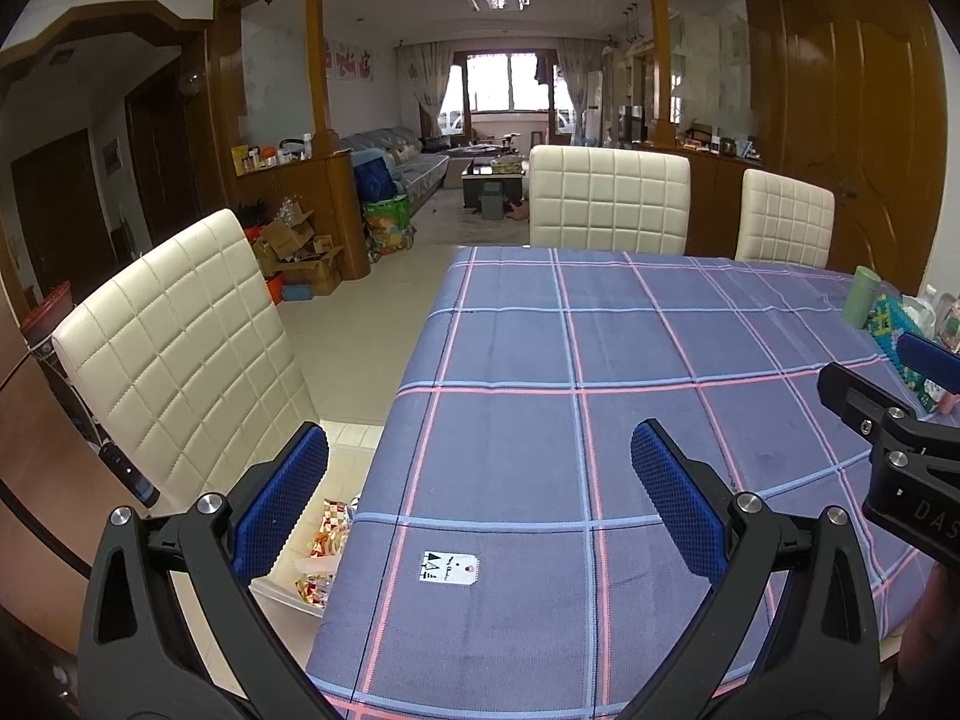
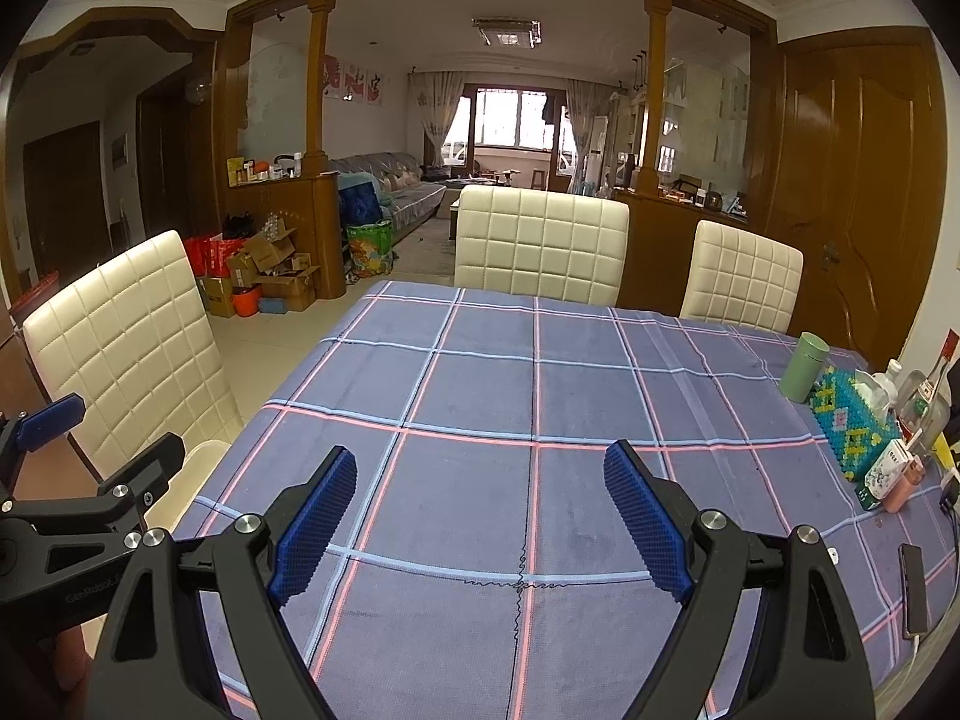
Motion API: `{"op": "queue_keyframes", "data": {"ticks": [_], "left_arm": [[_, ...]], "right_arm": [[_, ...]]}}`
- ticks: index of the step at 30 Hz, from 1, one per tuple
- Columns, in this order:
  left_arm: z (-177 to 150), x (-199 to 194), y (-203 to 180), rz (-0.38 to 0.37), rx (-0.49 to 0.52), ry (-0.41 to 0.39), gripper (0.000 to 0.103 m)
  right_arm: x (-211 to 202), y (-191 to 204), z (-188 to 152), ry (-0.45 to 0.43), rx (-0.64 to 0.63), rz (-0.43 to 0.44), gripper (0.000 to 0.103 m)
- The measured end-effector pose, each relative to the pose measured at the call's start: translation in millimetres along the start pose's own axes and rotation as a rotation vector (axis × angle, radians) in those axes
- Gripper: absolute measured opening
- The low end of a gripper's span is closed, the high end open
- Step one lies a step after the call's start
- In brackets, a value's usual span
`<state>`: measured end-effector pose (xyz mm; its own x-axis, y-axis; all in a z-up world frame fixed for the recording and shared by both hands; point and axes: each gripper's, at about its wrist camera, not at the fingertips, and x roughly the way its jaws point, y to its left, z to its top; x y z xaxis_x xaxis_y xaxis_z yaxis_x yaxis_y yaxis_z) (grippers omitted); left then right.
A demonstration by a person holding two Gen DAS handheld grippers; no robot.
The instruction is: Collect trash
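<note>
White paper tag (image 1: 449, 567) lies between the spread left claw (image 1: 480, 498).

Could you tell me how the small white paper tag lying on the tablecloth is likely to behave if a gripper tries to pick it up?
The paper tag lies flat on the checked tablecloth, so the fingers would probably struggle to get under its edge. It looks thin and light, likely to bend or slide. The cloth may bunch up under a pinch.

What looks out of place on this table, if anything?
One thing: a small white paper tag lies alone on the plaid tablecloth near its left edge, between the open jaws of the left gripper. Everything else on the table stands clustered at the right edge.
</note>
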<state>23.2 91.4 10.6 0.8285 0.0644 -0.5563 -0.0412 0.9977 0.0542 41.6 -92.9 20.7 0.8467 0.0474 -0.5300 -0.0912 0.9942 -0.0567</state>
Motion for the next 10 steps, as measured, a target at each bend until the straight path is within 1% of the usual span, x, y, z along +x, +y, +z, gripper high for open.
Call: {"op": "queue_keyframes", "data": {"ticks": [3, 10], "left_arm": [[0.9, 0.9, -0.3, 0.023, 0.003, 0.001, 0.1], [1.2, -1.2, -1.3, 0.026, 0.008, -0.002, 0.1]], "right_arm": [[0.1, -0.4, 0.0, -0.001, 0.0, -0.001, 0.083], [1.6, -1.4, -1.8, 0.005, 0.001, 0.0, 0.083]]}}
